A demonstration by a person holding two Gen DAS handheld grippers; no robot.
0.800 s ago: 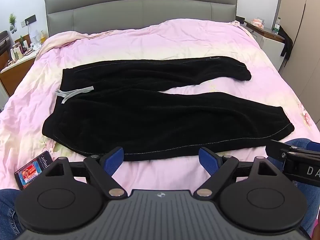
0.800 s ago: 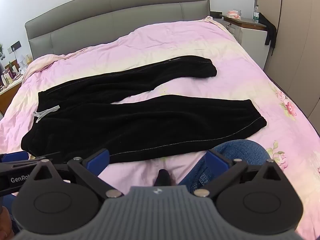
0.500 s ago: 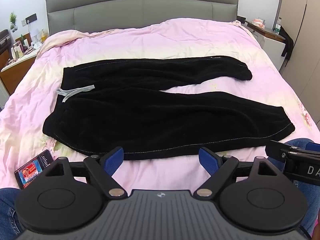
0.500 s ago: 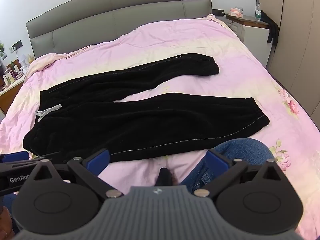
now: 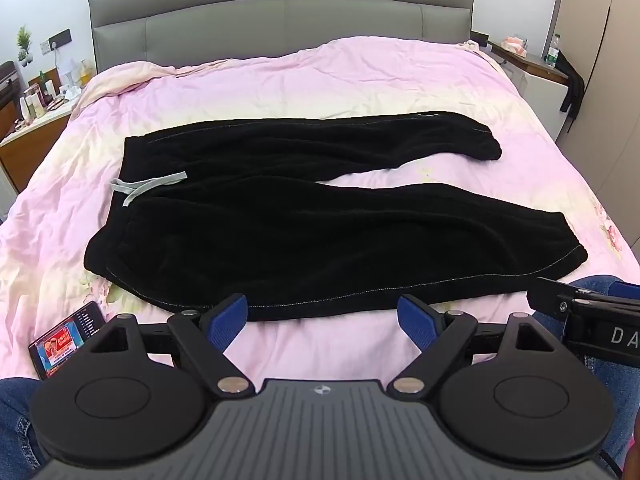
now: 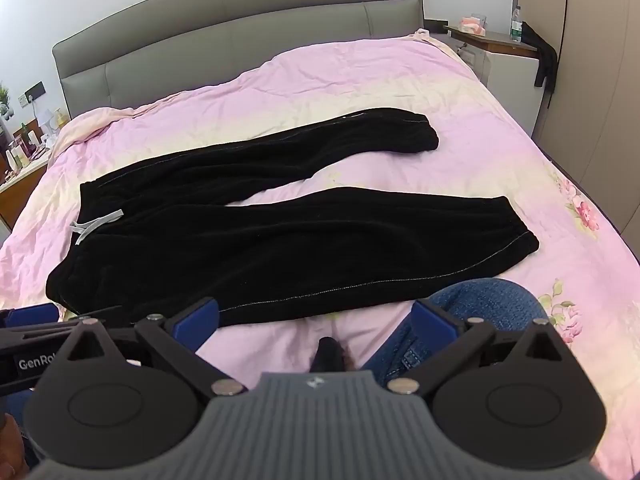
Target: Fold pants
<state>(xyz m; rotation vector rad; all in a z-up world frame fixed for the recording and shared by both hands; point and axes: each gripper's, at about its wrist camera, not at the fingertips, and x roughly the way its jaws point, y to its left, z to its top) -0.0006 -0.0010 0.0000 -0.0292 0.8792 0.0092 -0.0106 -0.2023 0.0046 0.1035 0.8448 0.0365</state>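
Pants, black soft velvety drawstring pair (image 5: 304,216), lie flat and unfolded on pink floral bedspread (image 5: 360,88), waistband at 9 o'clock, both legs running toward 3 o'clock, split in a narrow V. Grey drawstring (image 5: 144,186) sits on the waistband. Left gripper (image 5: 323,320) hovers just short of the near hem edge at 6 o'clock, jaws wide, nothing between them. Right gripper (image 6: 316,320) likewise spread wide and empty, above a denim-clad knee (image 6: 480,308). Fabric looks limp, light, plush, likely to sag and slide when lifted. Best holds, probably: waistband corner and near-leg cuff (image 5: 568,248), pinching both layers. Phone with lit screen (image 5: 66,344) at 8 o'clock.
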